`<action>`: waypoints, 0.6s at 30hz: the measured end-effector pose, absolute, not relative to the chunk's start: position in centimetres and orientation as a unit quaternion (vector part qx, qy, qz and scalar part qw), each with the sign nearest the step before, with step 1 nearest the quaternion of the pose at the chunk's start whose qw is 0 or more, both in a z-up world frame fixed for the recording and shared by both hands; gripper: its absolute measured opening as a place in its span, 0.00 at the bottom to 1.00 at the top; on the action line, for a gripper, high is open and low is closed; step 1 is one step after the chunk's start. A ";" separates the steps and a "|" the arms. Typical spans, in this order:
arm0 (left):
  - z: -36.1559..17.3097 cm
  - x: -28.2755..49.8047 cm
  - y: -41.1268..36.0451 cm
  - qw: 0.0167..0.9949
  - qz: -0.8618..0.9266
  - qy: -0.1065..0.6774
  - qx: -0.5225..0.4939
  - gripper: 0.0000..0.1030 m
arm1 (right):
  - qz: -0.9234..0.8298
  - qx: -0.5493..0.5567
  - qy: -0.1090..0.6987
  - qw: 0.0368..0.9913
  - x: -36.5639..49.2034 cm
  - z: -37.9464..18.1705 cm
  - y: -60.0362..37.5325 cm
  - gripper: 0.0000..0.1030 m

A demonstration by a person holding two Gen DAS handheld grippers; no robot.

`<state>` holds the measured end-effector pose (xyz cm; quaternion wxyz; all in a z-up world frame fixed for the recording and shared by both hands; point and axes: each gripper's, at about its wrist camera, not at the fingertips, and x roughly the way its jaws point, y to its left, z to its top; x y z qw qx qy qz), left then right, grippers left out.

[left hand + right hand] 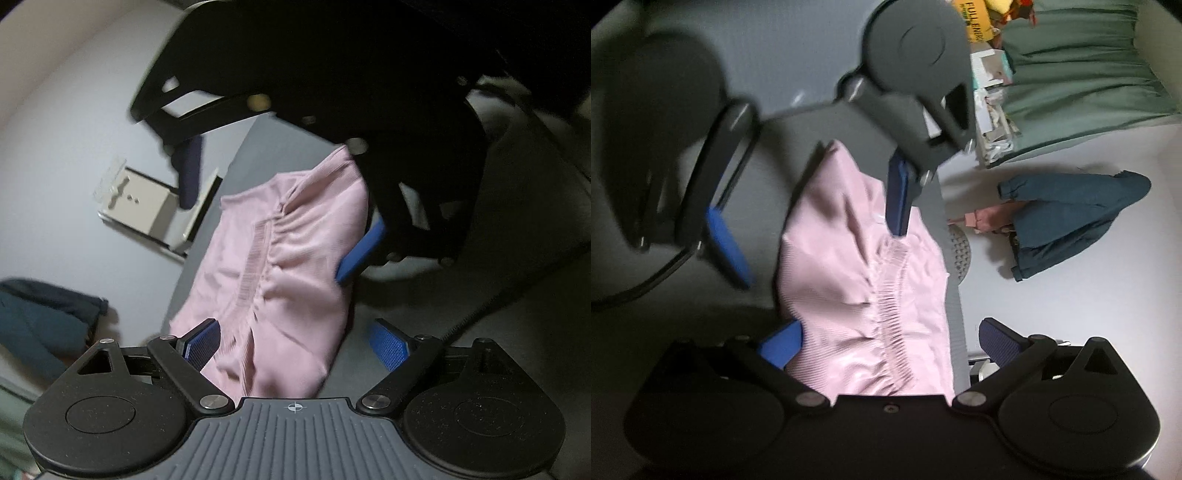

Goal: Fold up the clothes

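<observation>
Left gripper point(295, 343) is wide open, blue pads spread out on either side of the near end of the pink garment point(284, 266), not pinching anything as far as I can see. Right gripper point(890, 341) is the same deal, jaws spread with the pink cloth sitting between and past the pads, one pad right up against the fabric edge, though I can't tell if it actually touches. The two grippers face each other across the garment, so each camera sees the other one hanging open over the far end. The garment itself lies bunched up on the dark grey tabletop point(498, 332), with a ribbed elastic band point(892, 295) running through the middle and gathers fanning out from it. Further out, off the tabletop edge, there's a dark teal piece of clothing point(1071, 218) on the pale floor, and a green curtain-like cloth point(1082, 62) beyond that. Everything's a bit motion-blurred.
</observation>
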<state>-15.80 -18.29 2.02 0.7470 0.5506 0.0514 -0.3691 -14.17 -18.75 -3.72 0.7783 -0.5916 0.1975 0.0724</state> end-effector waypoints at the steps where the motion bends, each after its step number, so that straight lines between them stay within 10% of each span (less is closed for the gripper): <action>1: 1.9 -15.9 -18.6 0.745 -0.365 0.045 0.557 0.86 | 0.068 -0.589 0.197 0.781 -14.0 -3.5 -18.9 0.99; 18: 1.7 -15.2 -18.9 0.746 -0.338 0.047 0.572 0.86 | 0.138 -0.553 0.231 0.789 -14.8 -3.3 -19.3 0.99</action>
